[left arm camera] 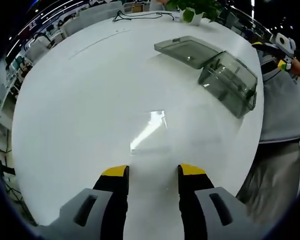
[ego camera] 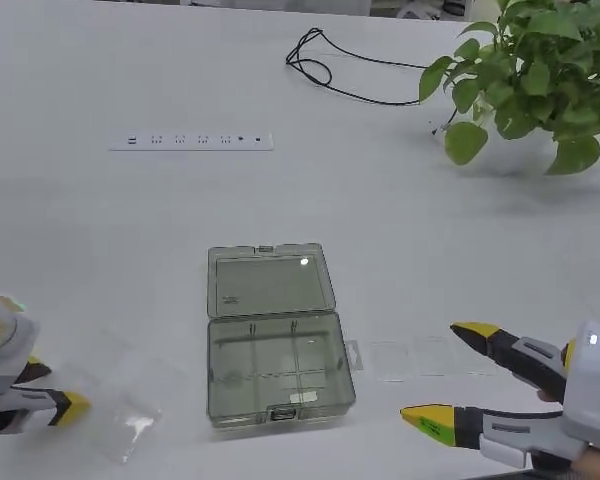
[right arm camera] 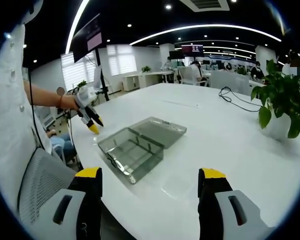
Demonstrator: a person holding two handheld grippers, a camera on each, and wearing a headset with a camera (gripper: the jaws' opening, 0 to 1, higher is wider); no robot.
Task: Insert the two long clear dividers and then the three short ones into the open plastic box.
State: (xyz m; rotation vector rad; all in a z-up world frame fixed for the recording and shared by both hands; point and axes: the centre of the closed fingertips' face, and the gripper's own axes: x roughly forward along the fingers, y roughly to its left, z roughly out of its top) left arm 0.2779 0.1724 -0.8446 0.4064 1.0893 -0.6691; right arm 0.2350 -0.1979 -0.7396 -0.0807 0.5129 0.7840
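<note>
The open smoky plastic box (ego camera: 278,372) lies in the middle of the white table, its lid (ego camera: 270,280) folded back flat. Clear long dividers (ego camera: 128,420) lie left of it, just ahead of my left gripper (ego camera: 55,388), which is open and holds nothing. In the left gripper view a clear divider (left arm camera: 150,131) lies flat beyond the open left gripper (left arm camera: 153,170), with the box (left arm camera: 229,82) farther off. Short clear dividers (ego camera: 392,358) lie in a row right of the box. My right gripper (ego camera: 450,372) hovers open near them; the right gripper (right arm camera: 150,173) faces the box (right arm camera: 131,154).
A white power strip (ego camera: 192,141) lies at the back left of the table. A black cable (ego camera: 325,70) and a potted plant (ego camera: 540,75) are at the back right. The near table edge runs close under both grippers.
</note>
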